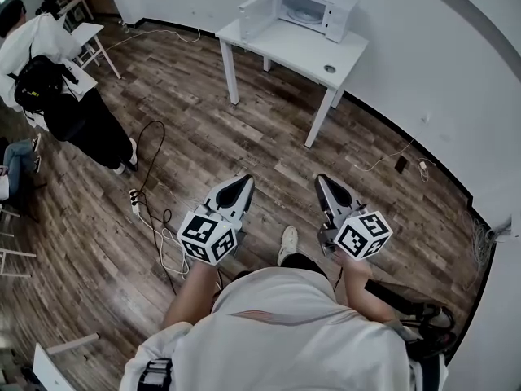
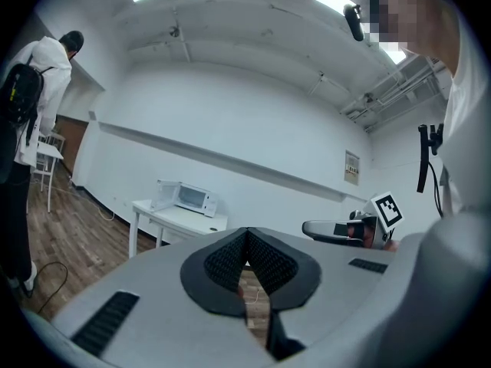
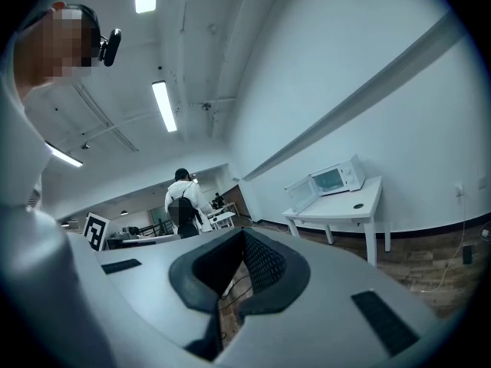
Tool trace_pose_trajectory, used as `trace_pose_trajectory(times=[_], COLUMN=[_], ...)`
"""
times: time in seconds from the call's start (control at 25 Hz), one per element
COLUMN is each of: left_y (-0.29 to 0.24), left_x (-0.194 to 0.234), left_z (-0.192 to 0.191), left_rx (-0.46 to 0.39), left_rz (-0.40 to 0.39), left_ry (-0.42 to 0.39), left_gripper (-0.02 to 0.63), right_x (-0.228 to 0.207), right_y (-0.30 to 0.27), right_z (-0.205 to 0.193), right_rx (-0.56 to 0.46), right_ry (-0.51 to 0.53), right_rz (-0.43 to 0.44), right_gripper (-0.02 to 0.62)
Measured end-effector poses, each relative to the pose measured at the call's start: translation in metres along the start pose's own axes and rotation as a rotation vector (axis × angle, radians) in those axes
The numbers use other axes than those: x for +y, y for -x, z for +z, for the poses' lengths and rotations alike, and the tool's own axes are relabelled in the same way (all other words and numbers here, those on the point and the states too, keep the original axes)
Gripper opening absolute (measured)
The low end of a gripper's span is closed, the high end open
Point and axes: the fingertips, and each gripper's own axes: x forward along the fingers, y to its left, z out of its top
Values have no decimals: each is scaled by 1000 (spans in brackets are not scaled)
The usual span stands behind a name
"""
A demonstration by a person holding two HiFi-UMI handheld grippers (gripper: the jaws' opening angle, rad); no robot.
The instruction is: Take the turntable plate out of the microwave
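Left gripper (image 1: 242, 187) and right gripper (image 1: 323, 182) — jaws closed, empty — well apart from the open microwave (image 1: 299, 10) on the table (image 1: 313, 51).

- The microwave (image 1: 303, 10) stands at the back of the desk (image 1: 301, 51), against the wall.
- A person (image 1: 57, 96) stands well left of the desk.
- The left tool (image 1: 243, 182) and right tool (image 1: 321, 180) are side by side, well before the desk.
- A power strip (image 1: 136, 202) lies on the floor (image 1: 244, 137), left of the left tool.

Wood floor (image 1: 244, 137), matt wht table (image 1: 301, 51), smooth microwave (image 1: 317, 10)
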Motion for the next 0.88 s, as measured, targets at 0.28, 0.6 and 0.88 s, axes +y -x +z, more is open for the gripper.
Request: trace_pose_trajectory(times=[0.28, 0.6, 0.88], left_y=[-79, -163, -217], left_x=[23, 26, 34], left_z=[15, 30, 39], left_rx=[13, 22, 10], left_rz=[17, 36, 54], left_ry=[1, -11, -15], left_gripper=[11, 11, 11], right_x=[-65, -145, -193], right_y=[-44, -72, -95], right_z=[27, 63, 80], right_rx=[3, 2, 15], right_ry=[-15, -14, -10], right_rz=[25, 42, 70], right_gripper=[3, 3, 3])
